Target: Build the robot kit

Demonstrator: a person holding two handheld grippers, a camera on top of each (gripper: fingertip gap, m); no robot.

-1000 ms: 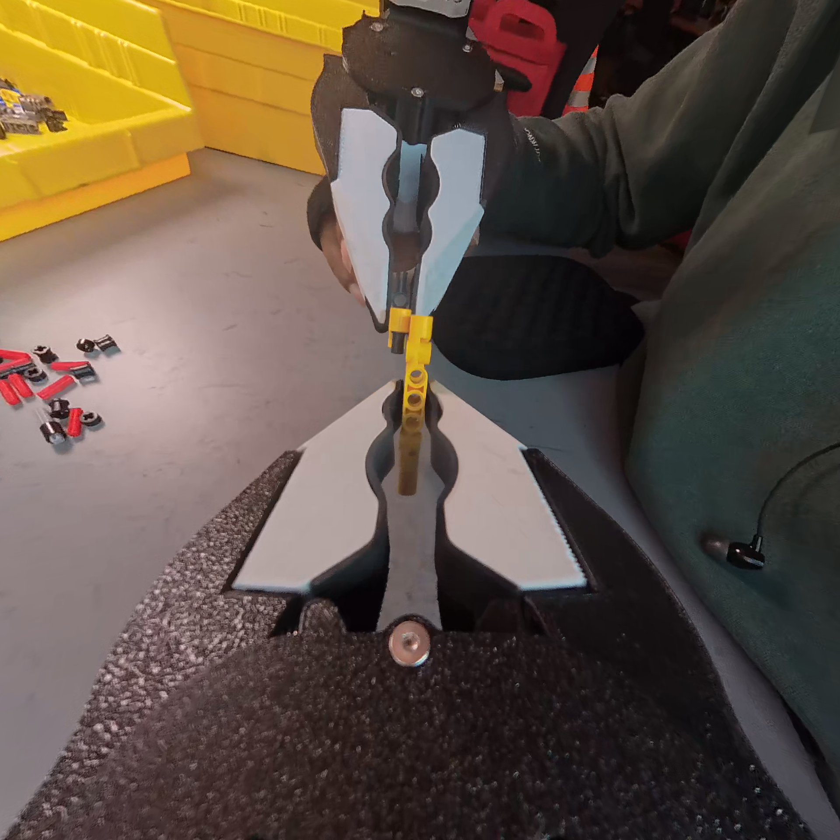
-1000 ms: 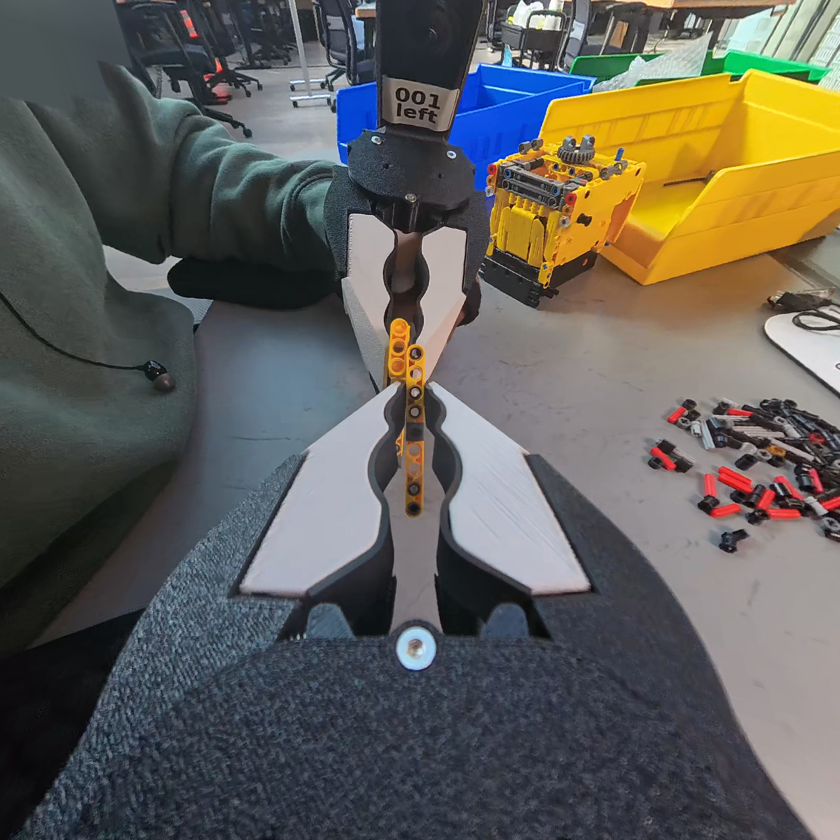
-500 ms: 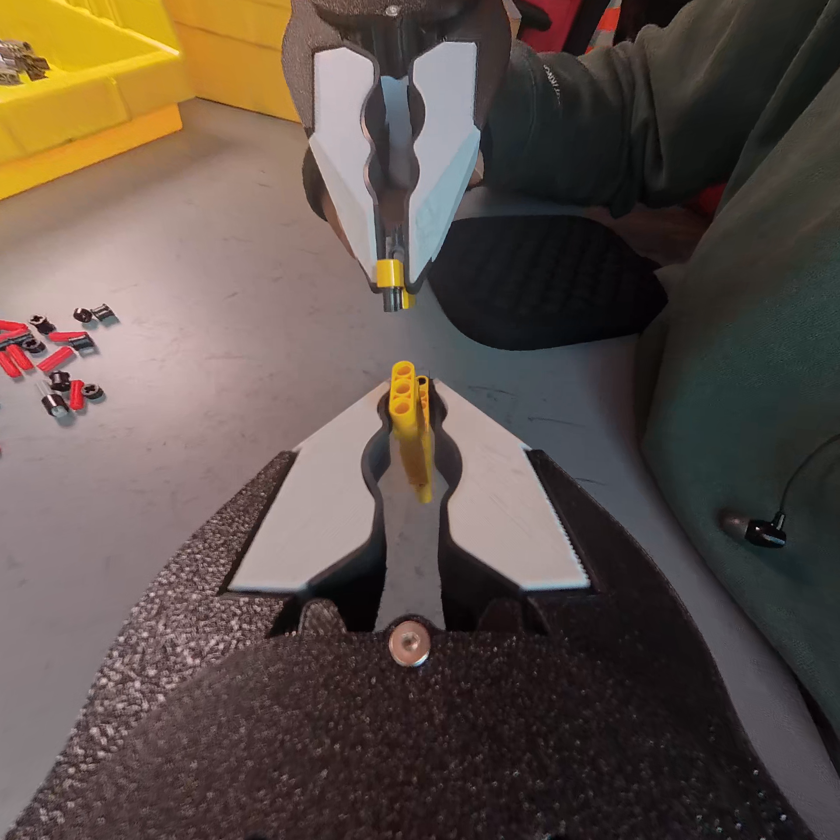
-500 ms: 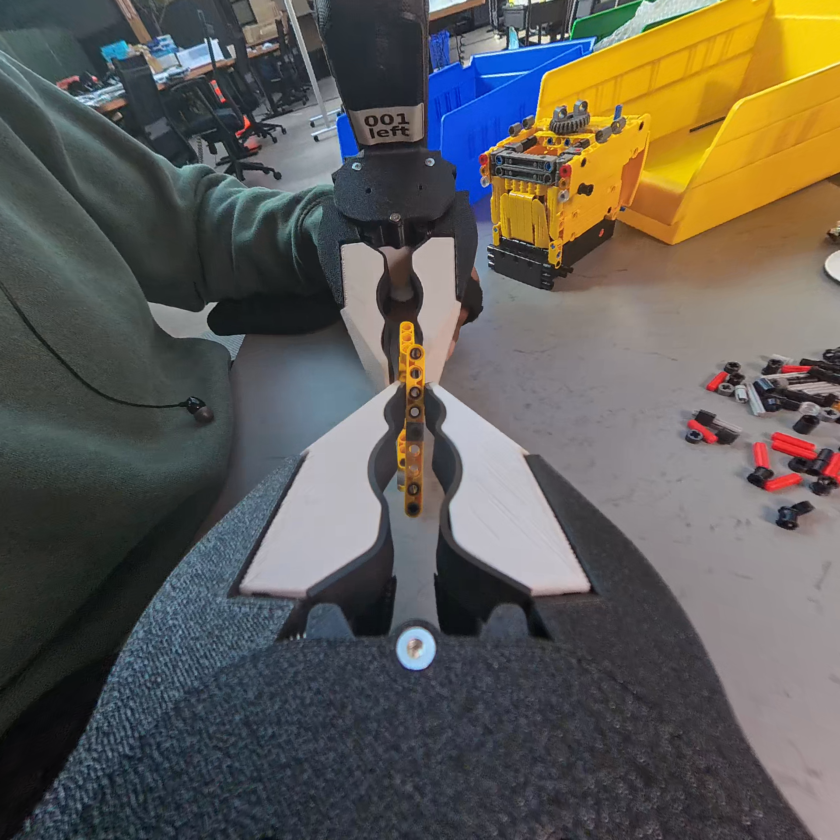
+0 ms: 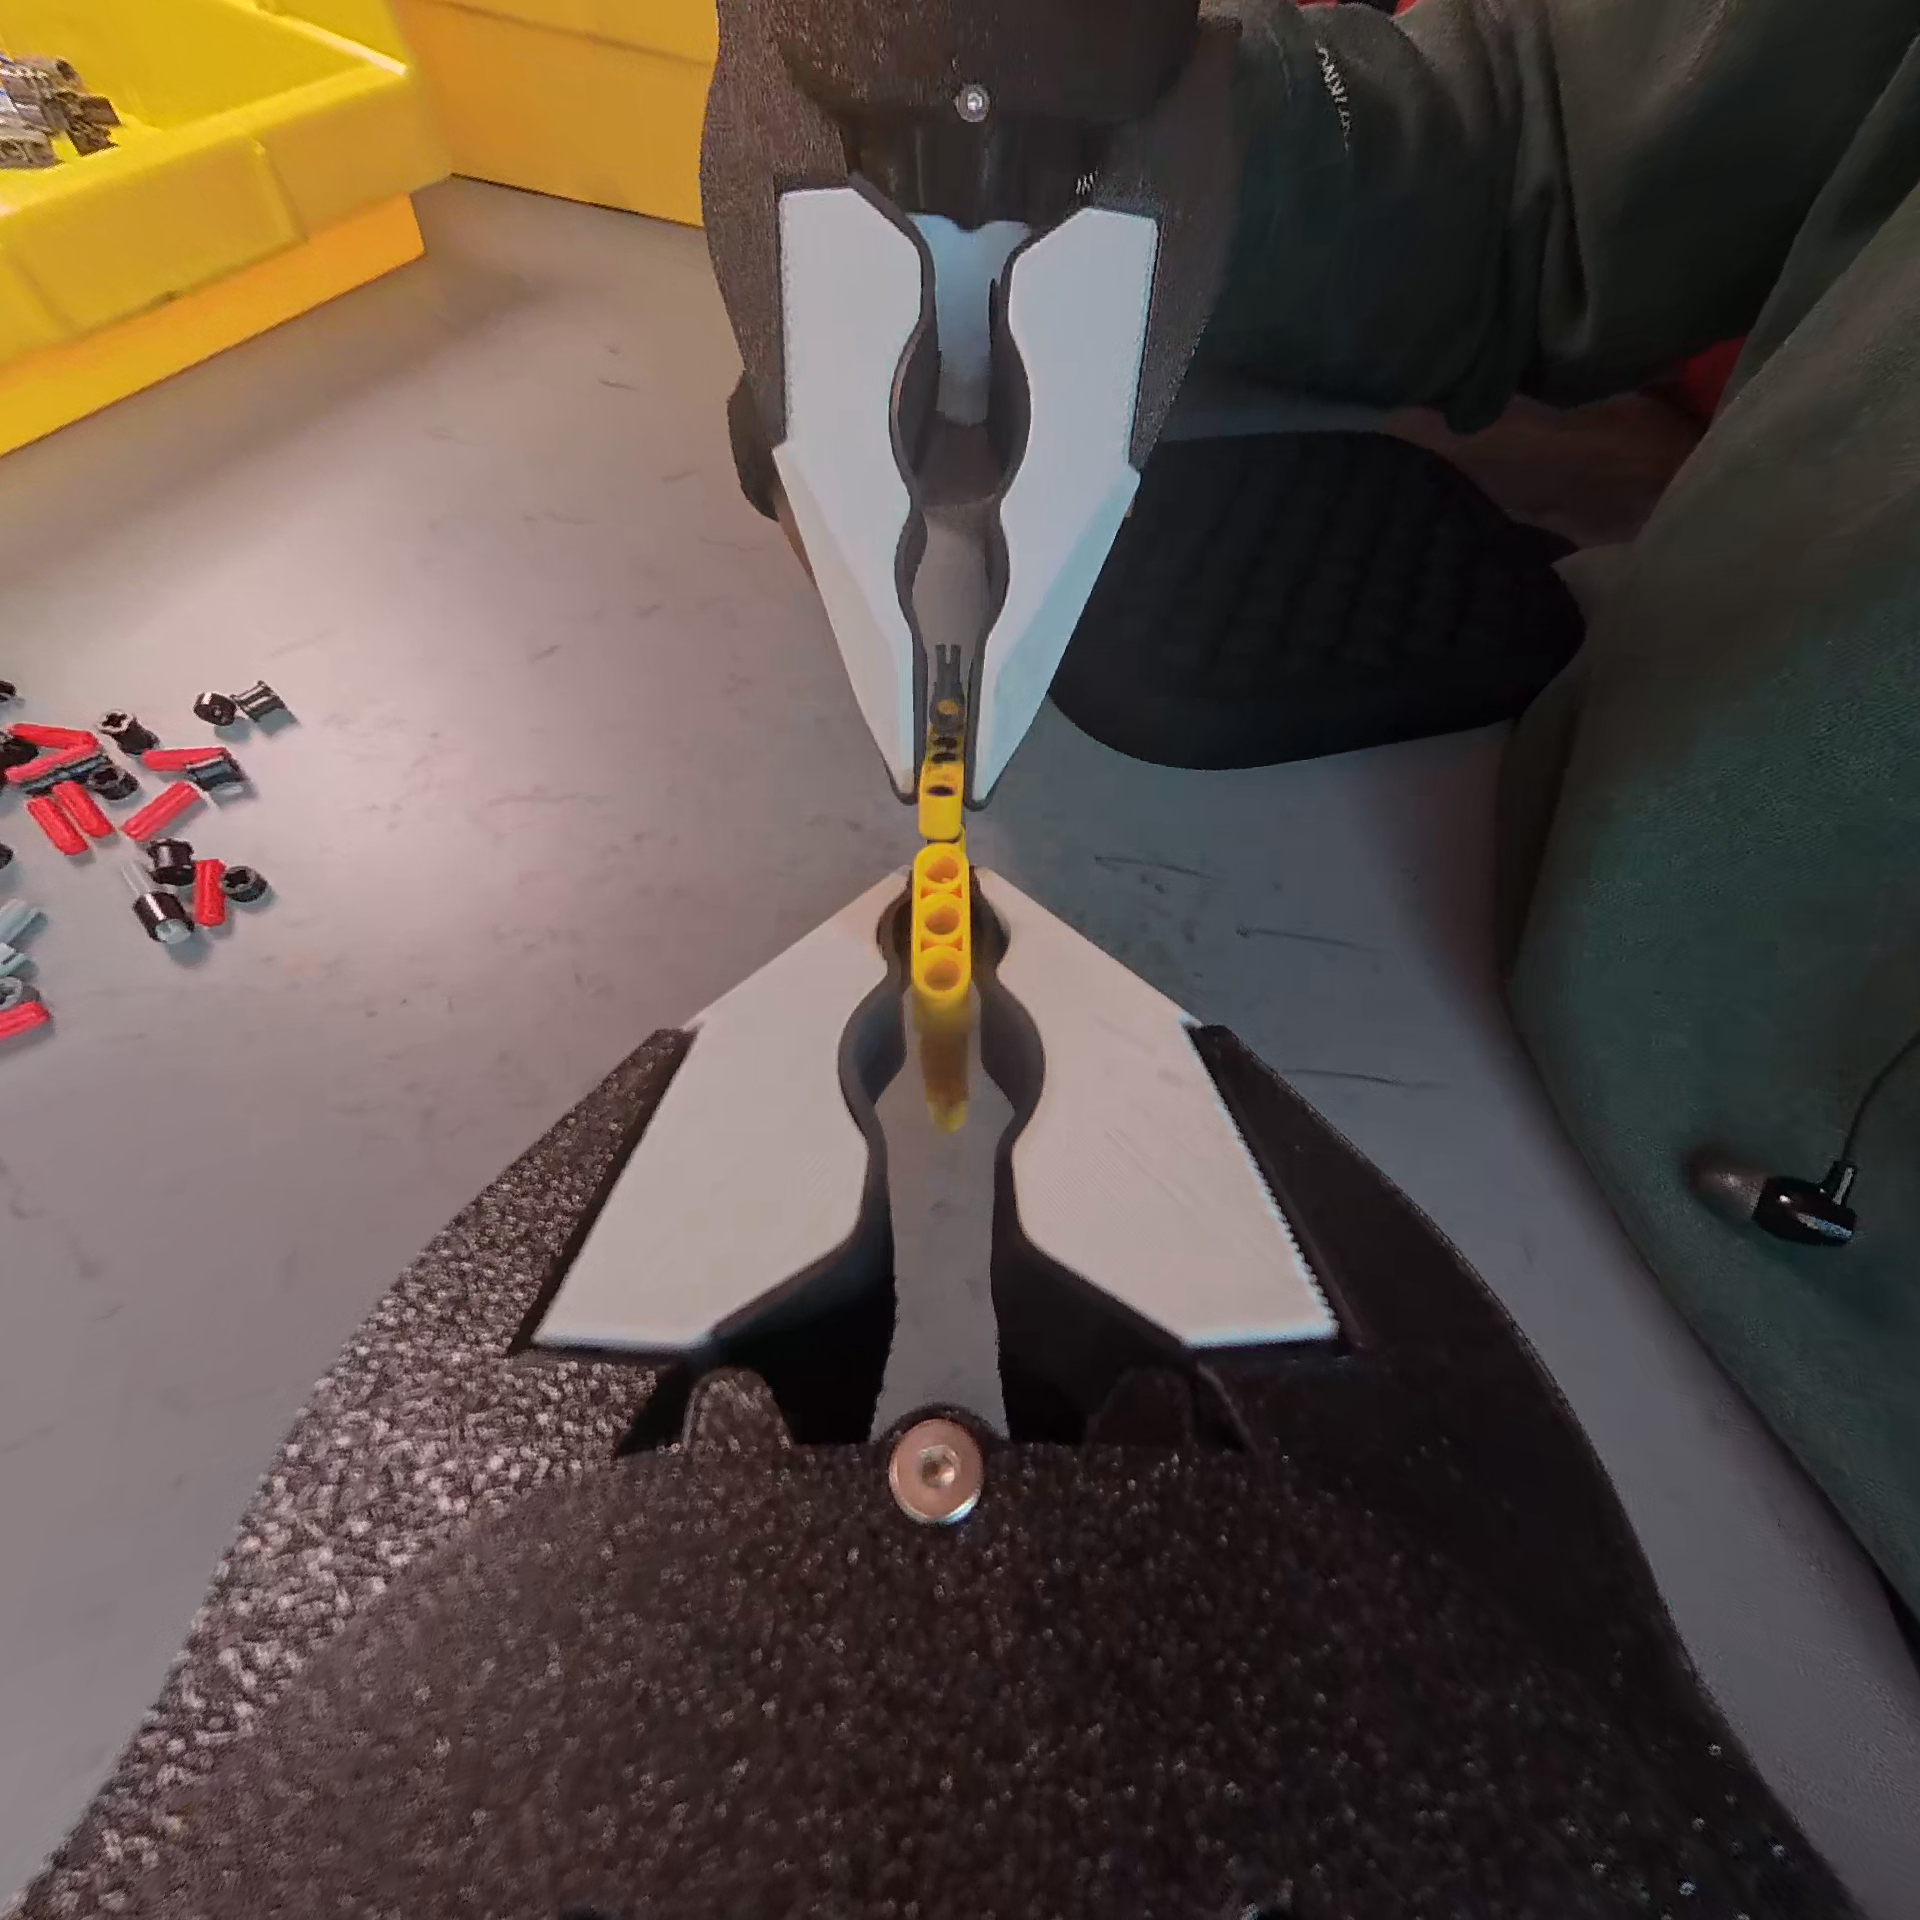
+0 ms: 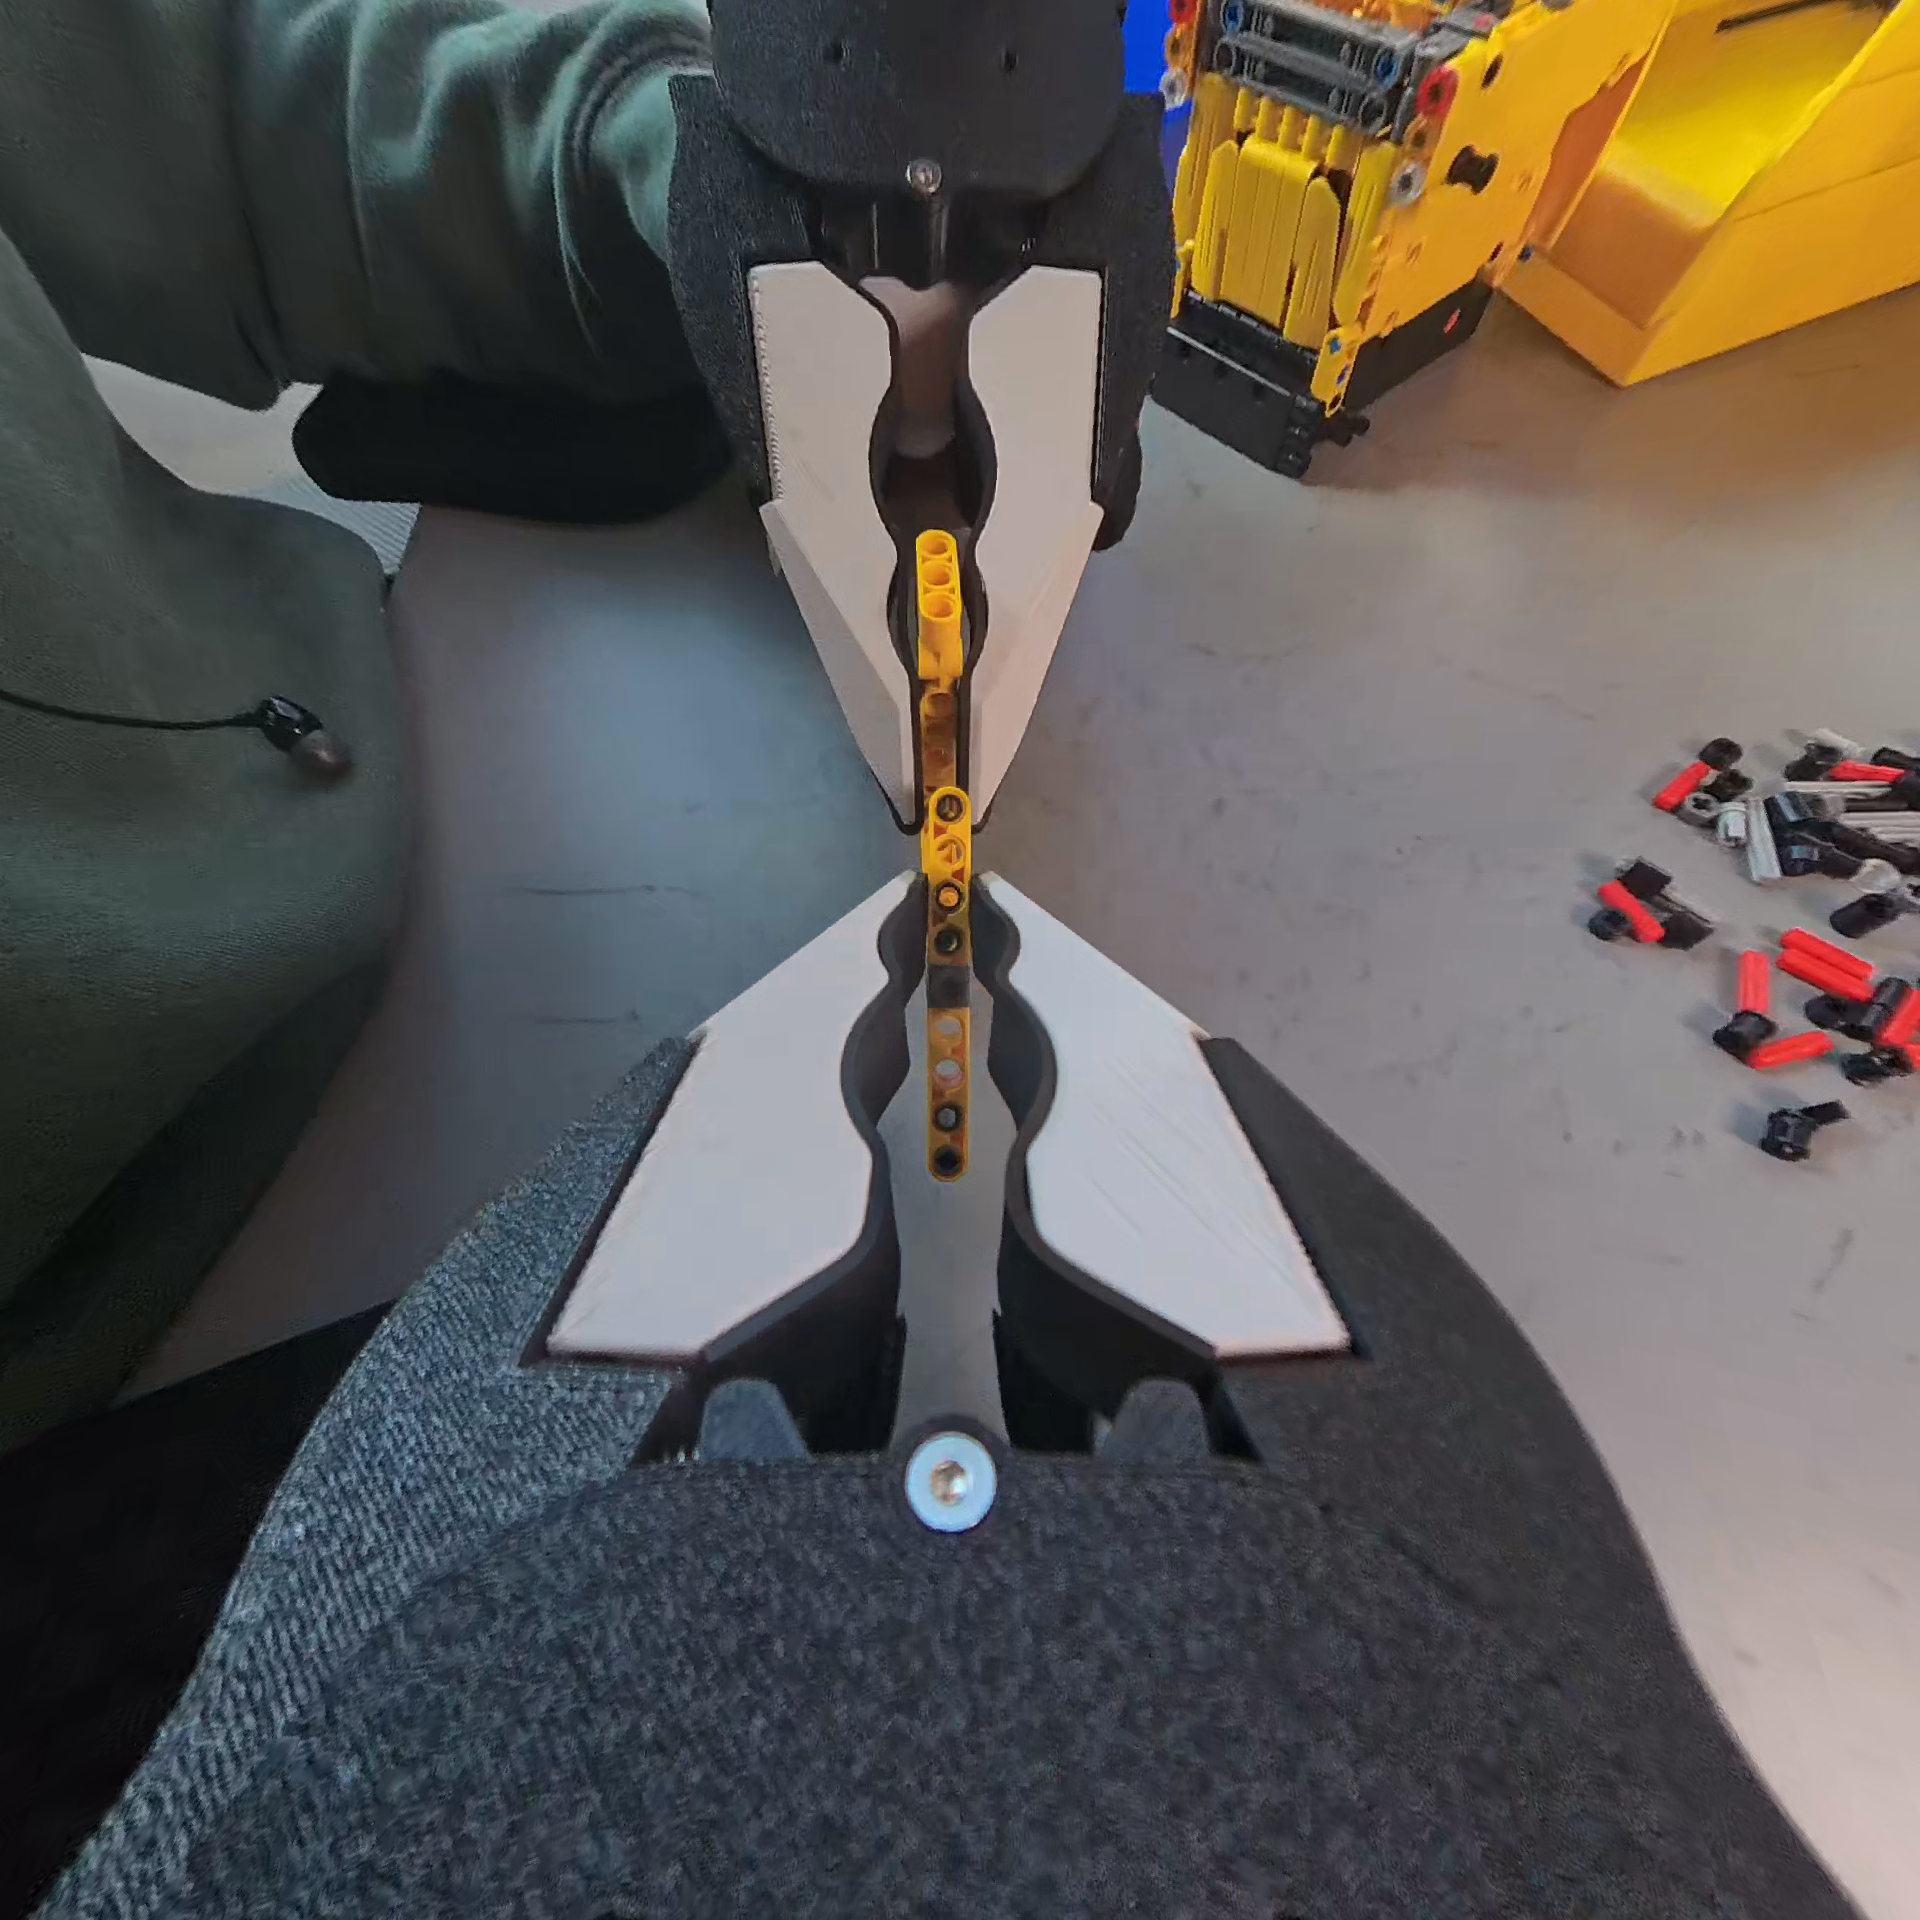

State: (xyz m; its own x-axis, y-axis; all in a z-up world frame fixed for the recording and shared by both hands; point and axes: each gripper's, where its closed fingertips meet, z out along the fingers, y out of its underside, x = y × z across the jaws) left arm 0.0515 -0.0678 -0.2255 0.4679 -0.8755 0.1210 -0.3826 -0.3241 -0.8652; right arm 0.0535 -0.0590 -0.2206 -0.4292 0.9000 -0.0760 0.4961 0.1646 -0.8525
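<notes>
Both claws were clamped on yellow parts, tip to tip, above the grey table [image 5: 436, 540]. Your left gripper [image 5: 940, 883] had its jaws pinched narrow on a short yellow beam [image 5: 940, 940], which lay lengthwise between the white fingers [image 5: 748, 1143] with three round holes facing the camera. Your right gripper [image 6: 948, 883] was likewise closed narrow on a long yellow perforated beam [image 6: 948, 1039], held lengthwise in its jaw channel. In the right wrist view, the long beam's far end reached the tips of the left gripper and overlapped the near end of the short beam; whether the two beams were actually joined could not be determined. You held both beams over the table's near edge, close to your green sleeve [image 6: 416, 208].

A scatter of red and black pins [image 6: 1808, 935] lay on the table toward your right side, well apart from the grippers. A yellow and black brick-built model [image 6: 1330, 229] stood at the far side, just beside a yellow bin [image 6: 1766, 208].
</notes>
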